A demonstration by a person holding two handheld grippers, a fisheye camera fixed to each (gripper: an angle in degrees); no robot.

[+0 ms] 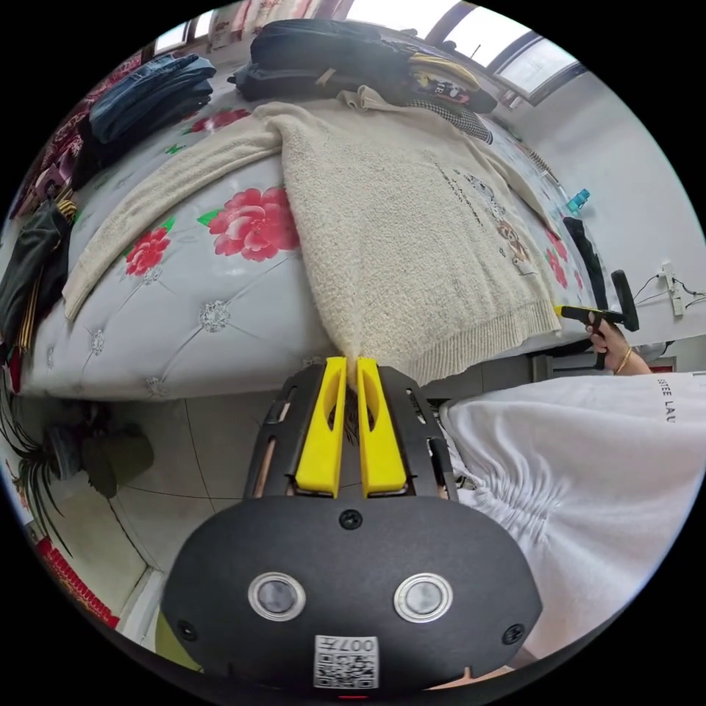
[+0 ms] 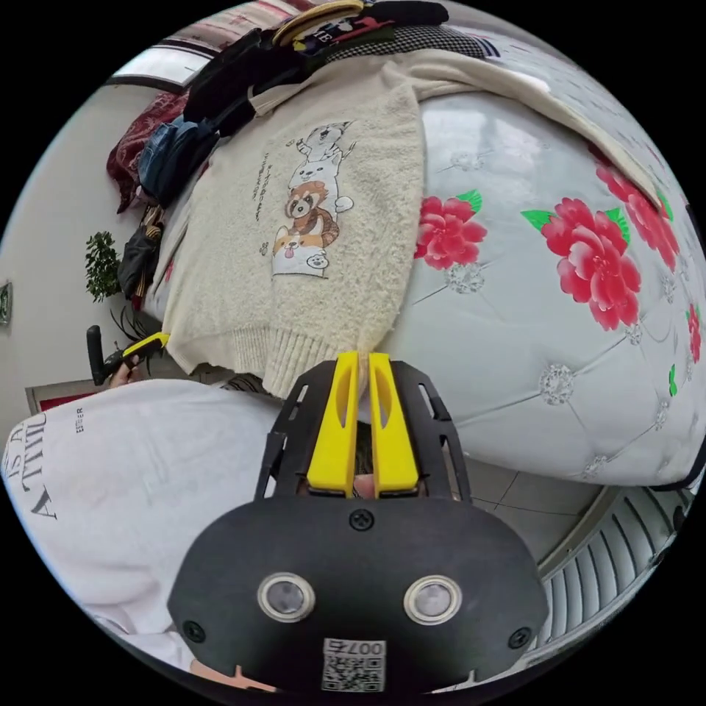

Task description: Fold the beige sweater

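The beige sweater (image 1: 412,243) lies face up on a flower-printed bed (image 1: 213,294), hem toward me, and its animal print (image 2: 305,213) shows in the right gripper view. One sleeve (image 1: 147,206) stretches out flat to the side, the other (image 2: 515,81) runs along the far edge. My left gripper (image 1: 351,362) is shut on one bottom hem corner. My right gripper (image 2: 362,357) is shut on the opposite hem corner. Each gripper also appears in the other's view, the right gripper (image 1: 588,315) and the left gripper (image 2: 143,344), held in a hand at the hem's far end.
Piled dark clothes (image 1: 331,51) and folded jeans (image 1: 147,95) lie along the bed's far side, just past the sweater's collar. A person's white shirt (image 1: 588,456) is close between the grippers. Below the bed edge are tiled floor (image 1: 191,456), a plant (image 2: 103,265) and a radiator (image 2: 610,559).
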